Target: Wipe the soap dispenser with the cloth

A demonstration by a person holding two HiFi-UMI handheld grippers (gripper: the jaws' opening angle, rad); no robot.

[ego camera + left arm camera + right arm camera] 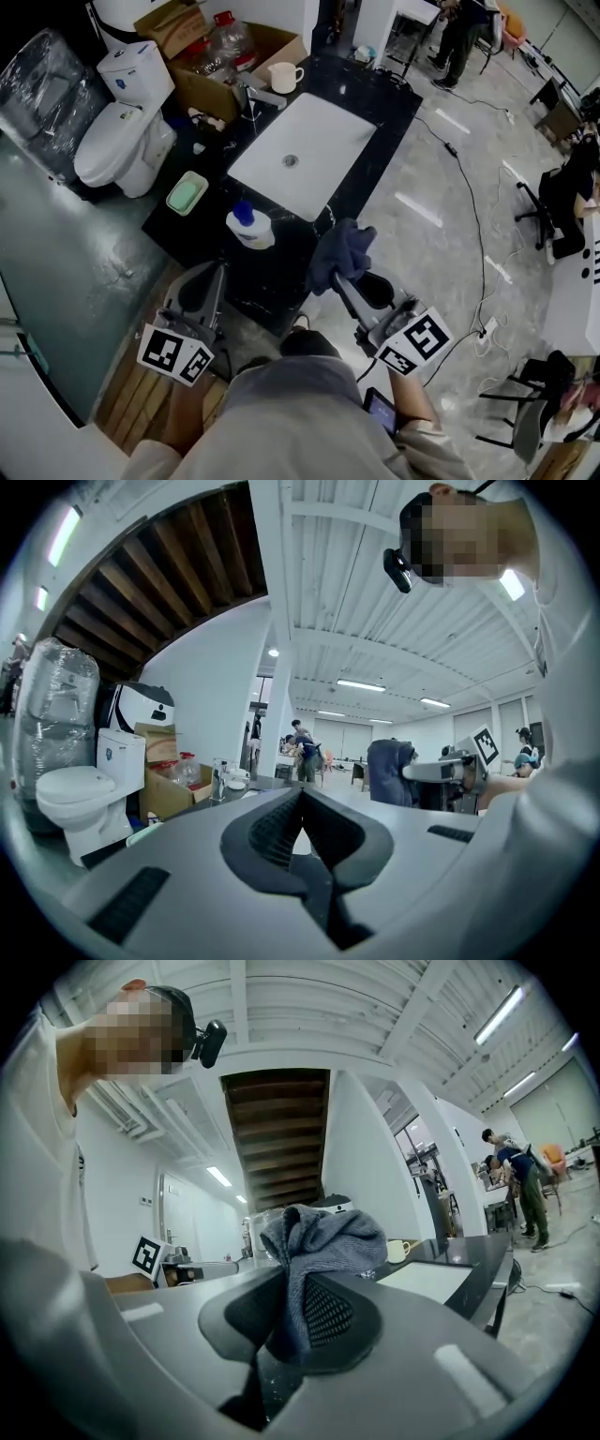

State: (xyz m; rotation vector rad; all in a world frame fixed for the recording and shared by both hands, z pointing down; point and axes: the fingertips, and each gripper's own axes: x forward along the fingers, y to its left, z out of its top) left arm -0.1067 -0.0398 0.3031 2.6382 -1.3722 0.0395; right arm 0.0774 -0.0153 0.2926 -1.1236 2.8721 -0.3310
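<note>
Black counter bears soap dispenser; right tongs clamp cloth.

My right fingers are matt black with a finely dotted pad. The cloth pressed between them is soft, nubby blue-grey knit. My left fingers are the same matt black, but ribbed. The desk is glossy black, speckled like polished stone. The sink basin is smooth gloss white. The soap dispenser looks like smooth white plastic with a blue top. The faucet is shiny metal, and the box is plain brown cardboard.
</note>
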